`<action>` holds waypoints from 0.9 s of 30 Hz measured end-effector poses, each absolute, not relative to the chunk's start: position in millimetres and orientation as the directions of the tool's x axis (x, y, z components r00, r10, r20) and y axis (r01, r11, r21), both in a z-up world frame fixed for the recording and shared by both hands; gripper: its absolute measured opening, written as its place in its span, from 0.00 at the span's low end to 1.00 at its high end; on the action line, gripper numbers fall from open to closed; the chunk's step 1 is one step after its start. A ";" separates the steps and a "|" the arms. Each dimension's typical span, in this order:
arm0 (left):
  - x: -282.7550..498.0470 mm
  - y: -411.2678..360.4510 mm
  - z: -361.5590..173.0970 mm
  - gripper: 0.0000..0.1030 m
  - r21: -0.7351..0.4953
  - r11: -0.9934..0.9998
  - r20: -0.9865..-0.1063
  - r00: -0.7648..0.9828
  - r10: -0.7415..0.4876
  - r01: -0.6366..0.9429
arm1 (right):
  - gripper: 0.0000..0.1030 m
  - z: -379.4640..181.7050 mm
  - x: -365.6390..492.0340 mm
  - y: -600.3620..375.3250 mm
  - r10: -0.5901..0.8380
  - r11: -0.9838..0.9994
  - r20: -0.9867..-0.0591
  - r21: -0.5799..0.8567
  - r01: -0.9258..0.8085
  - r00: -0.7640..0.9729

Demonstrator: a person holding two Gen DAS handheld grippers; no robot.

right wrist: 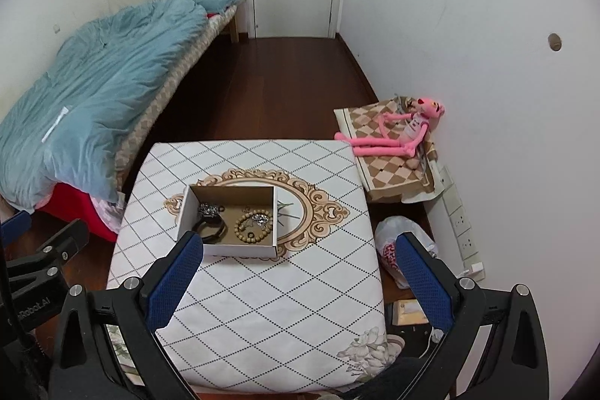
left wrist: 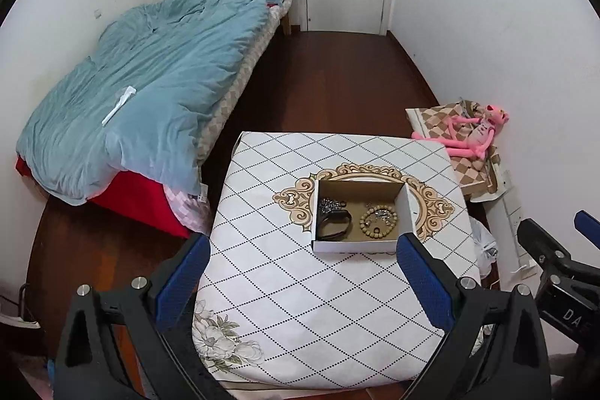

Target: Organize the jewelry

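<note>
Cardboard box (left wrist: 358,212) sits mid-tabletop (left wrist: 300,306), slightly toward the far edge, on the ornate oval print; long axis runs left-right. All jewelry visible is already inside: silver chain heap (left wrist: 327,204) at the far-left of the box, black band (left wrist: 335,225) near-left, wooden bead bracelet (left wrist: 378,220) on the right with a small silver piece (left wrist: 379,213) inside its loop.

Left tongs (left wrist: 303,282) spread wide, holding nothing, over the near edge; box lies straight ahead, roughly centred between the fingers. Right tongs (right wrist: 300,282) also wide open and empty; box lies ahead and to their left, its near-left corner just beside the left finger in view. I'd judge left better aligned.

Approach over the tabletop is unobstructed; only the box walls hinder reaching in. Pink plush toy (right wrist: 401,130) and plastic bag (right wrist: 397,250) are off past the right edge.
</note>
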State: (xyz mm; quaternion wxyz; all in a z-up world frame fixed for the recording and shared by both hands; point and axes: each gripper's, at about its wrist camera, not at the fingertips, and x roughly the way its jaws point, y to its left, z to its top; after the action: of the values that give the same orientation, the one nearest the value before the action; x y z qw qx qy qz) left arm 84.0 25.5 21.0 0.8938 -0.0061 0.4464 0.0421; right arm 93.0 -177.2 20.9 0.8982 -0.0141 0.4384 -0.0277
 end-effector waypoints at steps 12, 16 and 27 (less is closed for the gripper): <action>94.9 25.9 7.5 0.98 0.033 0.996 -0.824 0.561 0.071 -0.078 | 1.00 -0.2 109.6 -179.4 -0.063 0.998 -0.822 -0.052 0.035 0.566; 95.5 26.4 7.8 0.99 0.038 0.996 -0.825 0.561 0.076 -0.079 | 1.00 -3.8 111.2 -178.9 -0.061 0.998 -0.829 -0.053 0.031 0.556; 96.2 29.7 5.8 0.98 0.040 0.996 -0.827 0.557 0.078 -0.080 | 1.00 -6.4 112.0 -174.6 -0.054 0.998 -0.835 -0.054 0.016 0.548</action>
State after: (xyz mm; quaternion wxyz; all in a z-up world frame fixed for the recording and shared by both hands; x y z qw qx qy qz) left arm 96.2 29.7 5.8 0.8824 -0.0009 0.4683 0.0449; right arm 112.0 -174.6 -6.4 0.8796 -0.0198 0.4750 -0.0199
